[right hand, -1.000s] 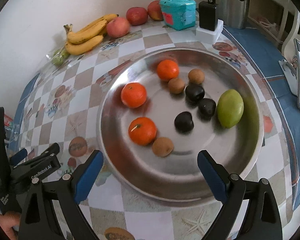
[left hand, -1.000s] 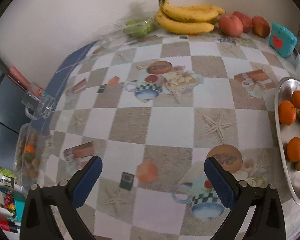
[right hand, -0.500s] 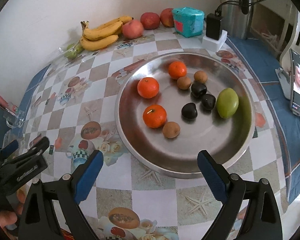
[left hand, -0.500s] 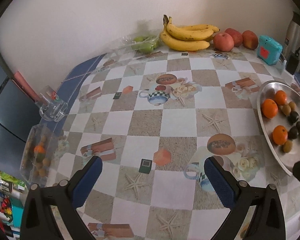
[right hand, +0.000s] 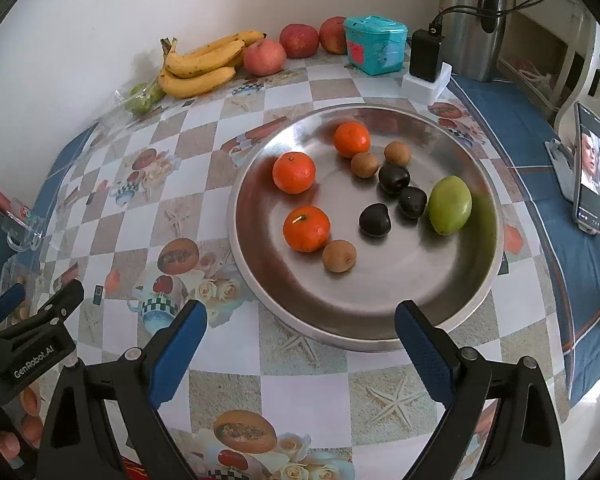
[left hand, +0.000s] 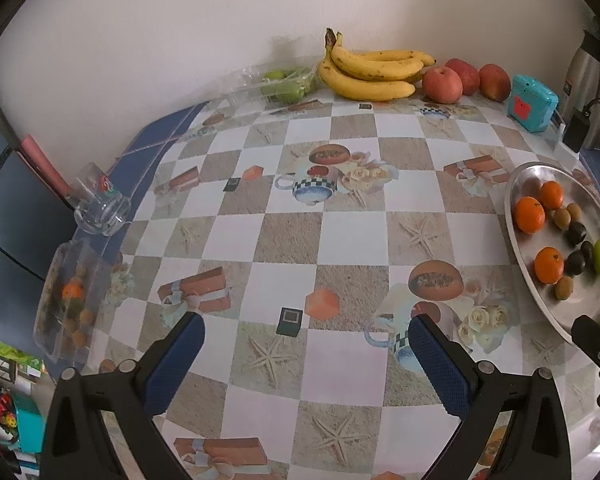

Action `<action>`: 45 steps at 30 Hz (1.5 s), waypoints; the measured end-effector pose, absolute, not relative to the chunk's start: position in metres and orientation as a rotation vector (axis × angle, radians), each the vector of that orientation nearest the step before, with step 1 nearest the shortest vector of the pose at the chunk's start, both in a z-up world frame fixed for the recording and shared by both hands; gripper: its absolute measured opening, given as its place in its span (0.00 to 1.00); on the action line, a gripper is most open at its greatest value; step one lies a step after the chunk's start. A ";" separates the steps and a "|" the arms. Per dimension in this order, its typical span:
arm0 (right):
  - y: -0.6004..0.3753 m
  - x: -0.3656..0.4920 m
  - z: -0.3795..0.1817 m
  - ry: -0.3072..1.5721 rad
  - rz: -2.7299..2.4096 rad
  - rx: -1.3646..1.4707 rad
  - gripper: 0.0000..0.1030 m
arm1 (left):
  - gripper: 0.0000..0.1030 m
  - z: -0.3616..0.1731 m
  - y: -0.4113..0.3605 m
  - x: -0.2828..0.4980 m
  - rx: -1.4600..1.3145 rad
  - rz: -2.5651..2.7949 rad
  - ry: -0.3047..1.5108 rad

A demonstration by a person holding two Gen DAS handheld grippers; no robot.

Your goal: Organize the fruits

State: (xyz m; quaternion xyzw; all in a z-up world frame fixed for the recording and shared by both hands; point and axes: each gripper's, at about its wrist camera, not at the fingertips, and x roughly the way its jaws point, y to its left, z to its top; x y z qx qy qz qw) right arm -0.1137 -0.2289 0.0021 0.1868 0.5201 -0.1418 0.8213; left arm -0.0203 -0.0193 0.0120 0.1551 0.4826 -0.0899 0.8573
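Both the left gripper (left hand: 306, 354) and the right gripper (right hand: 300, 344) hang released and empty; the fruits lie in the steel tray (right hand: 452, 304). The round mandarins (right hand: 306, 228) may roll if a pad pushes them

A tray (right hand: 476, 292) is sitting on the desk (right hand: 300, 384), holding three tangerines (right hand: 294, 172), small fruits and a mango (right hand: 449, 205) at its right. Behind it, bananas (right hand: 204, 65) are lying against the wall, with apples (right hand: 264, 56) lining up to their right.
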 end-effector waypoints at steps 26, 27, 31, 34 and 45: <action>-0.223 -0.108 -0.001 1.126 -0.308 0.354 0.92 | 1.00 0.010 -0.020 -0.020 0.335 -0.211 1.032; -0.223 -0.108 -0.001 1.127 -0.308 0.354 0.92 | 1.00 0.010 -0.020 -0.020 0.335 -0.210 1.034; -0.222 -0.107 -0.001 1.128 -0.308 0.354 0.92 | 1.00 0.009 -0.020 -0.020 0.336 -0.209 1.034; -0.222 -0.107 0.000 1.127 -0.309 0.354 0.92 | 1.00 0.009 -0.020 -0.020 0.338 -0.208 1.034; -0.222 -0.106 -0.002 1.133 -0.306 0.354 0.92 | 1.00 0.009 -0.020 -0.020 0.344 -0.206 1.033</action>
